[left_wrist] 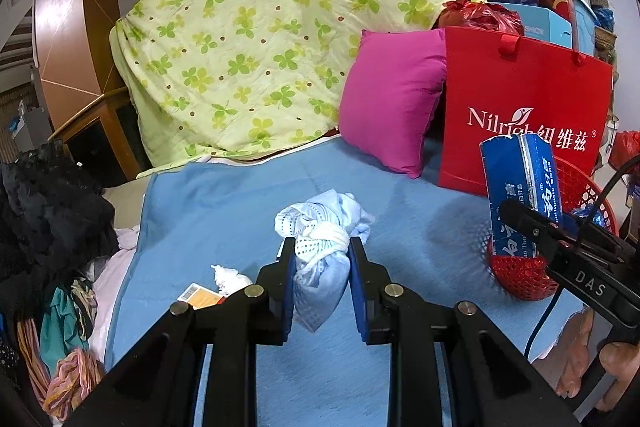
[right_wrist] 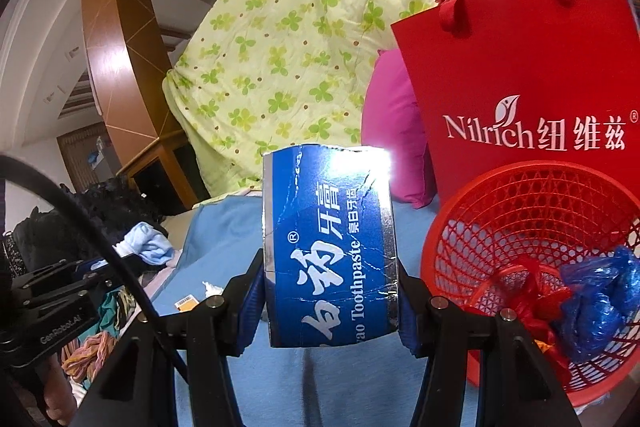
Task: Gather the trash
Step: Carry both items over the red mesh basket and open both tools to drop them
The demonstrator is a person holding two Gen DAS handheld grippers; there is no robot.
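While both tools are raised over the blue bedsheet [left_wrist: 224, 211], each one carries a piece of trash. The left hand-held gripper [left_wrist: 322, 267] is clamped tight on a knotted bundle of pale blue and white cloth [left_wrist: 320, 227], its blue pads pressing the bundle from both sides; the bundle's loose end hangs down between the fingers, clear of the sheet. The right hand-held gripper [right_wrist: 330, 291] is closed on a blue toothpaste box [right_wrist: 328, 247], held upright with its torn top end uppermost — the pads squeeze its two narrow sides.

Just to the right of that box stands a red mesh basket [right_wrist: 480, 211], tilted toward the camera, with crumpled red and blue plastic bags [right_wrist: 592, 299] already lying in its bottom. Behind the basket and touching it is a red paper bag [right_wrist: 520, 67] printed "Nilrich", and beside that leans a magenta pillow [left_wrist: 392, 99]. A green clover-print quilt [left_wrist: 248, 39] is heaped behind them.

On the sheet, near the left tool, lie a small wad of white tissue [left_wrist: 228, 277] and an orange-and-white card or packet [left_wrist: 200, 297] — both still unpicked. Dark clothes [left_wrist: 48, 211] are piled at the bed's left edge.
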